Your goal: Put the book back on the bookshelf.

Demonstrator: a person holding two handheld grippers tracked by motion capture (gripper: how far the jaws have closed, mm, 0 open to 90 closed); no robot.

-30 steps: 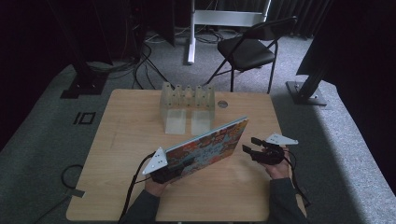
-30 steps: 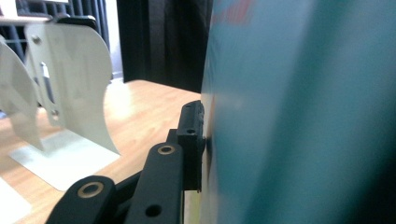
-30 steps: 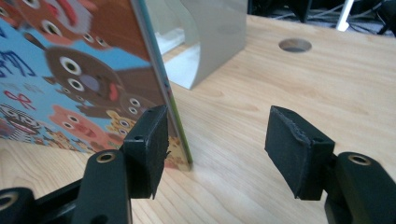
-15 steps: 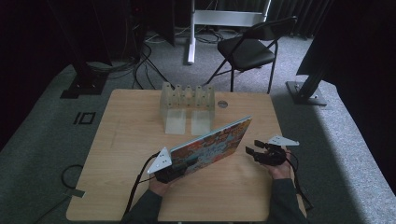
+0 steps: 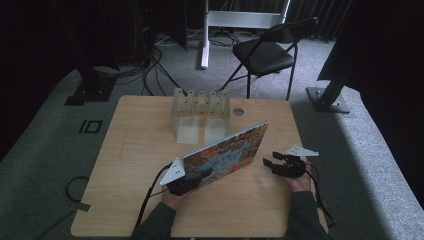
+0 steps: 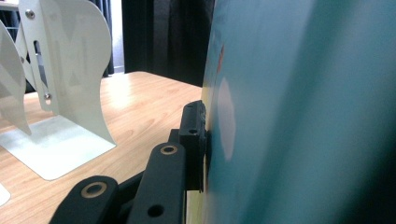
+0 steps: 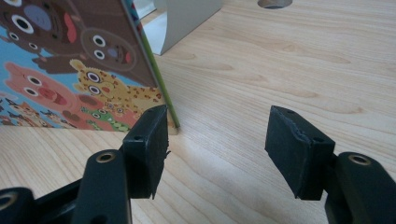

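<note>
Book (image 5: pixel 225 154) clamped at its near end in left gripper (image 5: pixel 192 180), now tilted lower toward the rack (image 5: pixel 201 106) than before; right gripper (image 5: pixel 275 165) beside its far corner, jaws apart, empty.

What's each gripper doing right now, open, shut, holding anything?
Left gripper: shut on the picture book, tilted up on its edge.
Right gripper: open, holding nothing, beside the book's corner.
</note>
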